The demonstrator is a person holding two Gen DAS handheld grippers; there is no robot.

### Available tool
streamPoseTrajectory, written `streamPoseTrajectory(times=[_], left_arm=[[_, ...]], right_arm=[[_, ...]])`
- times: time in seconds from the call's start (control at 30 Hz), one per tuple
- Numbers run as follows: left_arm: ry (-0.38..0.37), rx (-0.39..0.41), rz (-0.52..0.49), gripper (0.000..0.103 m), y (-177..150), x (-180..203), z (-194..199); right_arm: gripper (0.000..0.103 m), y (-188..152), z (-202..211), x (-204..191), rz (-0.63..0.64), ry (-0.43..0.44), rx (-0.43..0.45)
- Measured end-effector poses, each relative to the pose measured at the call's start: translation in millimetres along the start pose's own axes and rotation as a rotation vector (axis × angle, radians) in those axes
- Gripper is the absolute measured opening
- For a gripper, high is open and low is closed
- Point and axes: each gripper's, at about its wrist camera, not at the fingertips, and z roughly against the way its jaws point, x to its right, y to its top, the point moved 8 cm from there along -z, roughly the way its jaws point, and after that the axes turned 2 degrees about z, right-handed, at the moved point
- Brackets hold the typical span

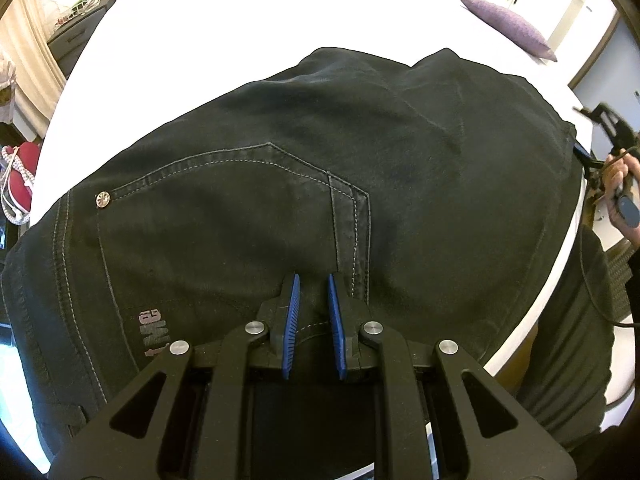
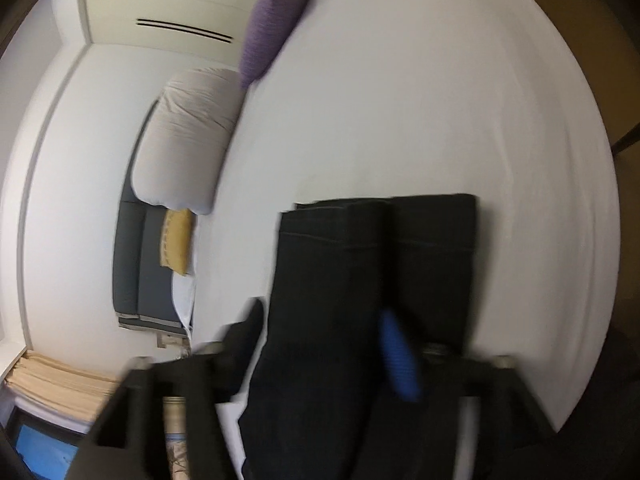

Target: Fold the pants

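Black jeans point(image 1: 320, 184) lie spread on the white bed point(image 1: 224, 40), back pocket and waistband up. My left gripper point(image 1: 312, 288) hovers low over the seat near the pocket corner; its blue pads point(image 1: 292, 308) stand a narrow gap apart with cloth showing between them. My right gripper point(image 2: 320, 320) is shut on the pants' leg ends point(image 2: 360, 264), which hang over its fingers in the blurred right wrist view. The right gripper also shows at the far right edge of the left wrist view point(image 1: 600, 148), at the pants' far end.
A purple pillow point(image 1: 508, 24) lies at the back right of the bed; it also shows in the right wrist view point(image 2: 276, 20). A white pillow point(image 2: 188, 140) and yellow cushion point(image 2: 176, 240) lie by the headboard. Red item point(image 1: 20, 176) left of the bed.
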Motion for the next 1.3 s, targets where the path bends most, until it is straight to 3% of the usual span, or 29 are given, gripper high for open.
streamPoseTrajectory(times=[0.07,0.1,0.17,0.23,0.53,1.3], left_arm=[[0.006,0.000,0.000,0.014,0.3,-0.3,1.1],[0.009,0.001,0.000,0.014,-0.2,0.7,-0.1],[0.014,0.000,-0.001,0.014,-0.9,2.3,-1.5],[0.018,0.000,-0.002,0.014,-1.4,2.8,-0.4],[0.016,0.004,-0.006,0.014,-0.5,1.8,-3.0],[0.006,0.011,-0.010,0.015,-6.6,-0.9,3.2]], right_arm=[[0.075,0.3,-5.8,-3.4,0.057,-0.059,0.008],[0.070,0.7,-12.4,-2.4,0.064,-0.079,-0.002],[0.047,2.3,-20.1,6.1,0.041,-0.095,-0.025],[0.005,2.4,-23.1,16.6,0.013,-0.114,-0.045],[0.004,-6.5,31.0,56.0,-0.076,-0.050,0.011],[0.003,8.1,41.2,85.5,-0.134,-0.102,0.023]])
